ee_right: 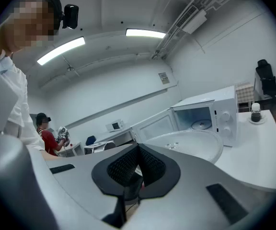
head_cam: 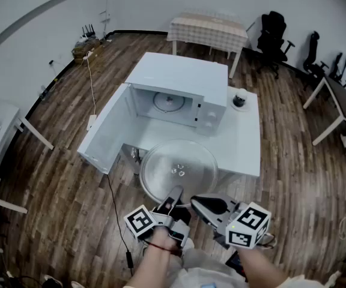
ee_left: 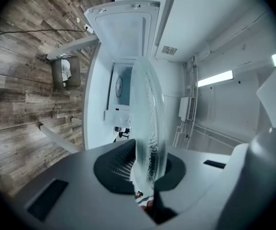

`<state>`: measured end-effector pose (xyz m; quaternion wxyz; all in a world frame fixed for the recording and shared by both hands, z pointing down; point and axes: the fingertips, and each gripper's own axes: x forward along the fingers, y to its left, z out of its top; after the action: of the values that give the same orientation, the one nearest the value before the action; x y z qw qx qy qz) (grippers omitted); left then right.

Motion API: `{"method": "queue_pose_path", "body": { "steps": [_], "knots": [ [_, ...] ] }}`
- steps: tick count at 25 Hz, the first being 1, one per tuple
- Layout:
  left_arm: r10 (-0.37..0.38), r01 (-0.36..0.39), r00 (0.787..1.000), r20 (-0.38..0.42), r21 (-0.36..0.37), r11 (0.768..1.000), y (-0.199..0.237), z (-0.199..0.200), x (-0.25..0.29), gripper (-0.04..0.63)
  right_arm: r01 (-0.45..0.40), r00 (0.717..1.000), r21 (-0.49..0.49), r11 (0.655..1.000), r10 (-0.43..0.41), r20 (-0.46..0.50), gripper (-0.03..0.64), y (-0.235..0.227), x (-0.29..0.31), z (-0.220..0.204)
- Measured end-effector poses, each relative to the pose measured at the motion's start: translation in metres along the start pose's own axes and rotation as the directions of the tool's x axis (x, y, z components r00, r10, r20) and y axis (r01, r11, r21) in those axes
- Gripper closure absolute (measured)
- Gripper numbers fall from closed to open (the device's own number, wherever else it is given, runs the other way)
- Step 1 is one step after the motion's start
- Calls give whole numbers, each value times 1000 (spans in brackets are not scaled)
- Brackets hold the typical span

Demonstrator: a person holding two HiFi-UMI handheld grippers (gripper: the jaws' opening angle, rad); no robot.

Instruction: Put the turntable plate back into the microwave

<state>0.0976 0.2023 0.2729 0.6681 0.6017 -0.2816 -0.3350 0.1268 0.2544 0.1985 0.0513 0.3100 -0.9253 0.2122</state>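
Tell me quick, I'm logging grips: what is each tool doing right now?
Left tool: closed on the rim of the glass turntable plate.
Right tool: closed, holding nothing.

Steep overhead head view; close gripper views; common microwave (head_cam: 179,77).

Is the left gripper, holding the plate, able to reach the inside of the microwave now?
Probably yes. The left gripper has the plate by its rim, the door stands wide open, and only bare table lies before the microwave.
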Motion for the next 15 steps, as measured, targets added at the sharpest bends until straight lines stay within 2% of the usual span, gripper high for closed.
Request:
{"method": "queue_pose_path", "body": {
  "steps": [15],
  "knots": [
    [-7,7,1000,-3,-2,1000,0,-3,-1,569,4,1000,12,1000,-4,-1,586,3,-2,0]
  ]
}}
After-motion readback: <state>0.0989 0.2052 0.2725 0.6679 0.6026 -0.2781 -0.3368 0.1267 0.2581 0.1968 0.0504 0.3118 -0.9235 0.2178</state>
